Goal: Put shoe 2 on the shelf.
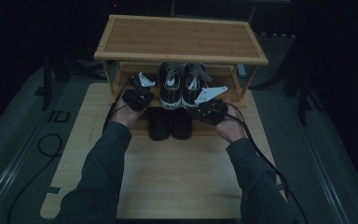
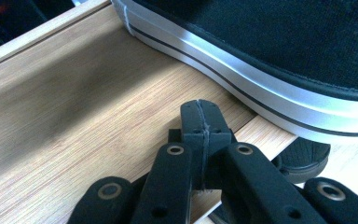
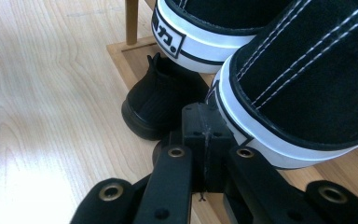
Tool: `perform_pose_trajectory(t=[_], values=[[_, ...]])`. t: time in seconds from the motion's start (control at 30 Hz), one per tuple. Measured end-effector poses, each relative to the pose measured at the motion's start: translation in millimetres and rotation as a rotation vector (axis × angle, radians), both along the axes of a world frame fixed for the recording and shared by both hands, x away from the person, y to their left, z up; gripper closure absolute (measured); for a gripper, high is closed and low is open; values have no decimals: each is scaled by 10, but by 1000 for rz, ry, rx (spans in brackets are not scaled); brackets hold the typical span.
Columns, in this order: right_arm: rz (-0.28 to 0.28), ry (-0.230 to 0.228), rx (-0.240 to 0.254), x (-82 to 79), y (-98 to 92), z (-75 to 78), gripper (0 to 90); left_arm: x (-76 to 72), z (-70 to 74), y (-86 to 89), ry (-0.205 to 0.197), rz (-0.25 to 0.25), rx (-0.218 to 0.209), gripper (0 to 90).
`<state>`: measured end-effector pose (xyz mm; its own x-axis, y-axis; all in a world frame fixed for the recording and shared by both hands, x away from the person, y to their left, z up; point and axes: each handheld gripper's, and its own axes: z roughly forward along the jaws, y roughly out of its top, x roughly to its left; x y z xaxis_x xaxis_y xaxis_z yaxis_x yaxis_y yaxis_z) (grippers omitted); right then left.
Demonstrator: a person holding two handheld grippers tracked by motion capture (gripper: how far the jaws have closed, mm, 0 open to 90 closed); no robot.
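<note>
Sneakers: a pair of black canvas low-top sneakers with white rubber soles (image 1: 182,86), white laces and white stitching, stands heels toward the person on the middle shelf of the light bamboo shoe rack (image 1: 182,37). A thin black stripe runs along each white sole, and a black-and-white label sits on the heel.
Left sneaker up close: in the left gripper view its white sidewall (image 2: 261,88) curves across the frame above the shelf board, with the dark upper over it.
Right sneaker up close: in the right gripper view the heel of the nearer sneaker (image 3: 303,88) overhangs the shelf edge, and the other sneaker's heel label shows behind it.
Lower pair: a pair of plain black soft shoes (image 1: 170,122) sits on the lowest level, just under the sneakers.
Left gripper (image 1: 138,97): jaws pressed fully together with nothing between them, tips over the shelf board just beside the left sneaker's sole; whether they touch it I cannot tell.
Right gripper (image 1: 210,108): jaws likewise shut and empty, tips right at the heel of the right sneaker.
Surface: the rack stands at the far end of a pale wooden table (image 1: 177,172).
</note>
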<state>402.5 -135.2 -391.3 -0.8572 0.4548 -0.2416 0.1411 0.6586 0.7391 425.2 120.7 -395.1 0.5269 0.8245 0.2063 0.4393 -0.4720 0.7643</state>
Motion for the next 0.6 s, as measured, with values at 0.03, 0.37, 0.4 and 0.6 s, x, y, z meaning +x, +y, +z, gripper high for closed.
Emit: perform_pose_trajectory(t=[0.03, 0.37, 0.4, 0.6], values=[[-1, -5, -1, -3, 8, -1, 900, 1, 0, 3, 0, -1, -1, 900], [15, 13, 4, -8, -14, -45, 900, 9, 6, 13, 4, -8, -1, 900], [20, 12, -1, -12, -25, -60, 900, 8, 8, 10, 5, -7, 3, 900], [22, 36, 0, -36, -137, -145, 900, 3, 10, -6, -1, 0, 14, 900]])
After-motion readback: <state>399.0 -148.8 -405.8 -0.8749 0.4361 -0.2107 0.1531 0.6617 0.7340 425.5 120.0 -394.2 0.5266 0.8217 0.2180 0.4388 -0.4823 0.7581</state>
